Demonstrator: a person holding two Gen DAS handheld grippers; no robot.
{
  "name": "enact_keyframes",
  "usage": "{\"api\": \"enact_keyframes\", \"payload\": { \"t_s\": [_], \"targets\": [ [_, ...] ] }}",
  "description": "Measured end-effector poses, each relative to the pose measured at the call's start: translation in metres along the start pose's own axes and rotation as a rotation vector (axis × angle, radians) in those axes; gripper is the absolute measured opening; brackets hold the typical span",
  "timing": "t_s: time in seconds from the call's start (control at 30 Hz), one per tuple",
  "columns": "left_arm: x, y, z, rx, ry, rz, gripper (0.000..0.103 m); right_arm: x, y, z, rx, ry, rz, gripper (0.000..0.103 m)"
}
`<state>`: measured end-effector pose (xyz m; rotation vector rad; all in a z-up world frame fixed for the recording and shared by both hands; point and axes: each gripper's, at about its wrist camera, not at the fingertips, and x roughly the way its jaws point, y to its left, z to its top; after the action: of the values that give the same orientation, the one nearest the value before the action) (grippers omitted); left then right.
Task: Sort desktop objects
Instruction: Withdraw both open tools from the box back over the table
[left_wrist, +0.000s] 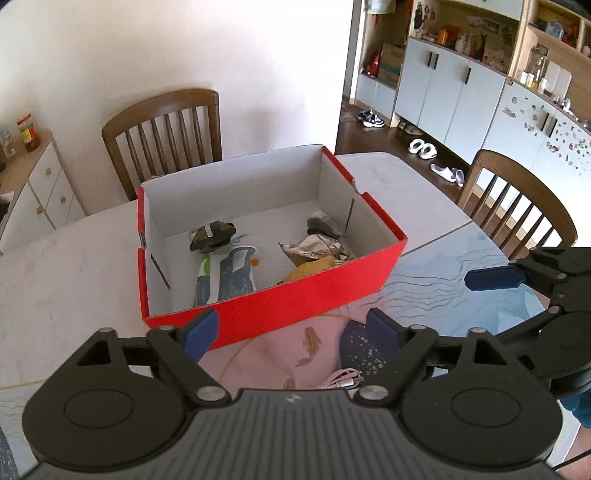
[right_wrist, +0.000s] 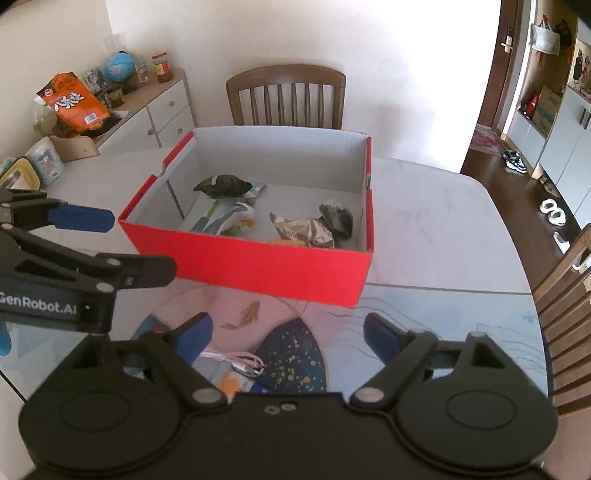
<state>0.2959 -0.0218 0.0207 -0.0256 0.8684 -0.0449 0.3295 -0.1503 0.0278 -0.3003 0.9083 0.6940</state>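
Several wrappers (right_wrist: 310, 230) are already placed in the red box (right_wrist: 258, 266); a pink cable (right_wrist: 236, 360) is left on the mat. Both the left gripper (left_wrist: 291, 332) and the right gripper (right_wrist: 288, 332) are held wide and empty.

We are reading "GenRobot.AI" in white on the black body of the left gripper (right_wrist: 83, 218), at 9 o'clock in the right wrist view. Print on the crumpled wrapper (right_wrist: 306, 230) and the orange bag (right_wrist: 72, 101) is not resolving legibly.
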Motion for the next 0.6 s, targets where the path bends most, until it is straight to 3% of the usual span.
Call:
{"api": "enact_keyframes", "payload": {
  "t_s": [0.07,0.27,0.6],
  "targets": [
    [-0.004,-0.001,-0.006,0.004,-0.014,-0.002,0.101,-0.003,0.0,-0.003,0.004,-0.006,0.002,0.091],
    [-0.011,0.002,-0.024,-0.033,-0.024,-0.04,0.103,-0.007,0.002,-0.017,-0.007,-0.016,-0.004,0.095],
    [-0.019,0.006,-0.061,-0.055,-0.029,-0.044,0.103,-0.005,0.0,-0.046,0.017,0.013,-0.004,0.095]
  ]
}}
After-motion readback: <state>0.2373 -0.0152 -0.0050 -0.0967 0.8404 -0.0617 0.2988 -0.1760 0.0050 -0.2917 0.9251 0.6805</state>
